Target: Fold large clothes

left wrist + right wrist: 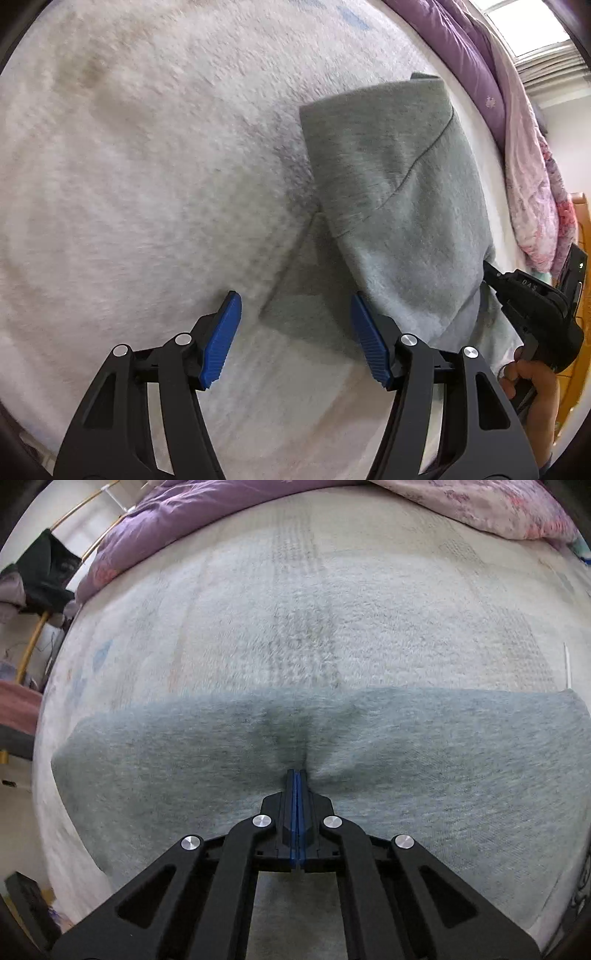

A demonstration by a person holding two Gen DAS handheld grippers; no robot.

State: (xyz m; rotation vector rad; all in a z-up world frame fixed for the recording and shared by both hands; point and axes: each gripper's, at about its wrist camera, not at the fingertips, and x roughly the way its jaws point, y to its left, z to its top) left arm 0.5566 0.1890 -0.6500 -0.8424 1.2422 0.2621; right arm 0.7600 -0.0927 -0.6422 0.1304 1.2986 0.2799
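Note:
A grey sweatshirt [399, 192] lies partly folded on a white fleecy blanket [129, 184]. In the left wrist view my left gripper [295, 328] is open with blue pads, just above the garment's near edge, holding nothing. My right gripper [532, 306] shows at the right of that view, at the garment's far edge. In the right wrist view the right gripper [297, 775] is shut on a pinched fold of the grey sweatshirt [406, 760], which spreads across the view.
A purple and pink quilt [258, 502] is bunched along the far side of the bed; it also shows in the left wrist view [517, 147]. The white blanket [314, 609] stretches beyond the garment. Room furniture [40, 576] stands at the left.

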